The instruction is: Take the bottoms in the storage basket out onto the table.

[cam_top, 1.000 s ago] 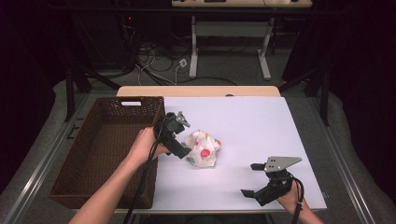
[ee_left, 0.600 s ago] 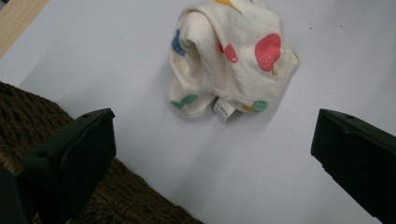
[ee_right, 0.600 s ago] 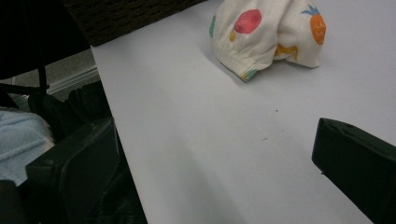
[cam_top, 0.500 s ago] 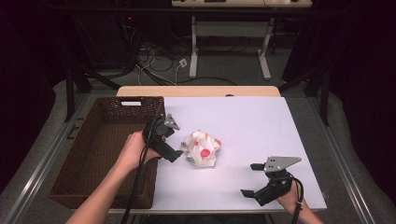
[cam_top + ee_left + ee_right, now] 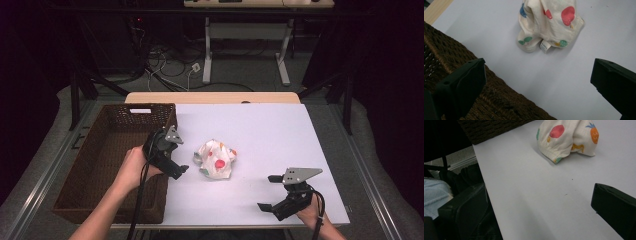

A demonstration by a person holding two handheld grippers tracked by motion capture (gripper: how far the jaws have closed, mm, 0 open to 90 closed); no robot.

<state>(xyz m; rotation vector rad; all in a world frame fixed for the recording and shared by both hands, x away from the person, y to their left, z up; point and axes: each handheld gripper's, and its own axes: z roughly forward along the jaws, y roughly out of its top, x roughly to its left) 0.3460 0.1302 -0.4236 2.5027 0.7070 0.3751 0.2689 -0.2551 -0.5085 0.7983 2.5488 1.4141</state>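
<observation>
One cloth bundle, one wicker basket, two grippers: left gripper, right gripper.

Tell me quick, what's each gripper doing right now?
Left gripper: open, empty, beside the basket.
Right gripper: open, empty, apart from the cloth.

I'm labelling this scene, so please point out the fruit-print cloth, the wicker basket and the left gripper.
fruit-print cloth [image 5: 216, 160], high view, its crumpled middle.
wicker basket [image 5: 140, 111], high view, far rim by the white label.
left gripper [image 5: 179, 170], high view, between its open fingertips.
</observation>
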